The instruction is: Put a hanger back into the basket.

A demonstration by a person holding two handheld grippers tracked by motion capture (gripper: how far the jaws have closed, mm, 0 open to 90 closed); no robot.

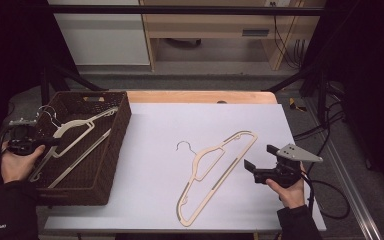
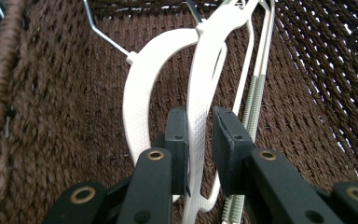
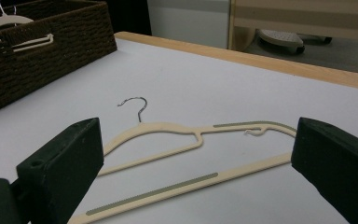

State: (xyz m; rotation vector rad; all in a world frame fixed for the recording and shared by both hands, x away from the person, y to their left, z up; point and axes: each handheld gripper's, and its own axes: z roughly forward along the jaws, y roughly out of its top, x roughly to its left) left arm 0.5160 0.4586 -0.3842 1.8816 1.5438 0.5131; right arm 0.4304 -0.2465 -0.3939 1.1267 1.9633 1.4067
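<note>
A dark brown wicker basket (image 1: 123,120) stands at the table's left with two cream hangers (image 1: 75,127) lying in it. My left gripper (image 1: 50,141) reaches into the basket from its left side. In the left gripper view its jaws (image 2: 199,121) straddle the arm of one white hanger (image 2: 200,84); the arm lies against the left pad, with a thin gap to the right pad. A second hanger (image 2: 142,79) lies beside it. A third cream hanger (image 1: 215,165) lies flat on the white mat. My right gripper (image 1: 259,156) rests just right of it, open wide and empty, facing that hanger (image 3: 168,128).
The white mat (image 1: 160,150) covers a wooden table whose edge (image 1: 195,96) shows at the back. Black frame bars and cables stand at the right (image 1: 325,125). The basket (image 3: 42,56) sits far left in the right gripper view.
</note>
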